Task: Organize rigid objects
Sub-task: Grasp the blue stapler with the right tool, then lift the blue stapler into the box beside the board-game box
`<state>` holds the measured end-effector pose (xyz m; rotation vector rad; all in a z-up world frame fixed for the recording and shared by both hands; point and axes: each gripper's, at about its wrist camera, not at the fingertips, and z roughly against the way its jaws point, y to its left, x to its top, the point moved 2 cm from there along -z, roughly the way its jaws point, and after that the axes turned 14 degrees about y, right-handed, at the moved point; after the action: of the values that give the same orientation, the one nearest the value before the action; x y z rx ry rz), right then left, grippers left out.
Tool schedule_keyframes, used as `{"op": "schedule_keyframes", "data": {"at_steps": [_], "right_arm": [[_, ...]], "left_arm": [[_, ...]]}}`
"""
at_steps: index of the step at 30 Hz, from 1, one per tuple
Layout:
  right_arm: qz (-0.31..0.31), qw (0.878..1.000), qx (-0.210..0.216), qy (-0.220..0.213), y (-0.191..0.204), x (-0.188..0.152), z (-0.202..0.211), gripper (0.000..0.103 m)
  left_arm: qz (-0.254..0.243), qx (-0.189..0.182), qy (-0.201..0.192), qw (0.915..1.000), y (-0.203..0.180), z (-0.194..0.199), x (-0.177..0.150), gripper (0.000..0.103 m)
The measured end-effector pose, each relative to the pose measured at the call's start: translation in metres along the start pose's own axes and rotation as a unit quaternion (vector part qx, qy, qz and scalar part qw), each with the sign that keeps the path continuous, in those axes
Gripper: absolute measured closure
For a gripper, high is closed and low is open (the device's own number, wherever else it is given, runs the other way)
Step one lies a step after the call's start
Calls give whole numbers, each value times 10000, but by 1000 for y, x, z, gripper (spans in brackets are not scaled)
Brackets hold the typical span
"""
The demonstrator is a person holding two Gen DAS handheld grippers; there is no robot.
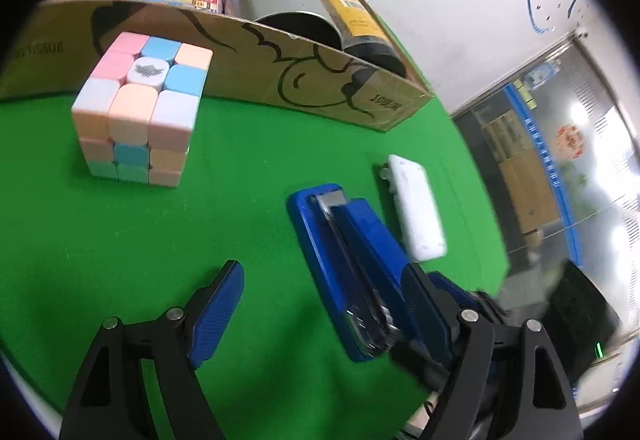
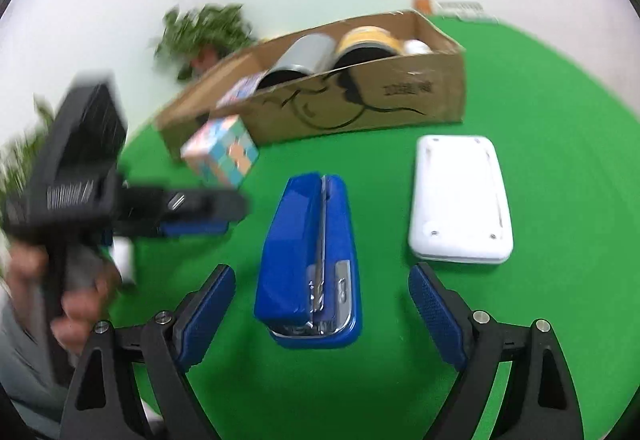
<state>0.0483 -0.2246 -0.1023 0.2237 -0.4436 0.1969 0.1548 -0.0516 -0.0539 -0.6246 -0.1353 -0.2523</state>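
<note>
Green felt (image 2: 540, 159) covers your table, with the cardboard box (image 2: 400, 95) at its far side already holding cans. Your right gripper (image 2: 322, 304) stands spread wide around the blue stapler (image 2: 308, 260), which lies on its side on the felt, pads clear of it. Your left gripper (image 1: 324, 304) hangs open and empty beside it. Judge the stapler stiff, fairly heavy, smooth plastic; pinch it across the broad flanks near mid-body, since the hinged halves may swing apart
</note>
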Motion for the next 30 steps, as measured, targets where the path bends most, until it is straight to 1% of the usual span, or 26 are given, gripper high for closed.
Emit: {"op": "schedule_keyframes", "data": {"at_steps": [1,2,3,6,7,8,9,11,13,14,16,17,20,22,23,24,28,30], "right_arm": [[154,9993,-336,1,8,-1,-3,15],[312,9976,-617,29,15,-2,-7,18],[463,9961,-750,101,22,-1,-14,20],[594,9948,-788,270,26,-1,-27,30],[590,9941,-841,344,25,-4,-29,36],[607,9940,-856,305,26,-7,-27,42],[629,9943,-804,319,26,-7,-27,46],[641,9938,-847,312,29,-6,-29,46],[414,9959,-719,348,26,-4,-29,46],[302,9971,-579,386,25,-2,-28,46],[-31,9990,-105,444,18,1,-25,46],[-214,9985,184,479,16,3,-25,46],[-487,9952,663,524,15,5,-26,46],[-602,9930,847,560,15,6,-27,47],[-600,9928,864,573,18,6,-26,47],[-588,9928,863,587,20,7,-27,47],[-575,9906,1019,715,31,10,-33,47],[-511,9906,1067,687,39,13,-32,47]], "left_arm": [[-24,137,3,9999,0,-1,0,22],[-74,206,-22,9998,-2,-3,0,22],[-92,199,-34,9998,-1,-1,-2,22],[32,34,28,10000,0,0,-3,22],[47,21,21,10000,2,0,-4,22],[49,14,11,10000,1,1,-5,22],[67,-47,13,10000,3,1,-7,22],[113,-173,20,9998,4,0,-10,22],[134,-327,31,9994,1,-1,-10,22],[156,-493,49,9986,1,-3,-10,22],[252,-805,69,9964,3,-6,-10,22],[263,-820,61,9963,2,-8,-12,22],[237,-837,114,9961,2,-8,-13,22],[259,-966,146,9949,4,-8,-15,28],[299,-1184,190,9923,5,-9,-15,40],[331,-1318,226,9905,6,-8,-17,41],[295,-1117,161,9932,6,3,-22,42],[290,-1059,76,9939,6,12,-24,43]]}}
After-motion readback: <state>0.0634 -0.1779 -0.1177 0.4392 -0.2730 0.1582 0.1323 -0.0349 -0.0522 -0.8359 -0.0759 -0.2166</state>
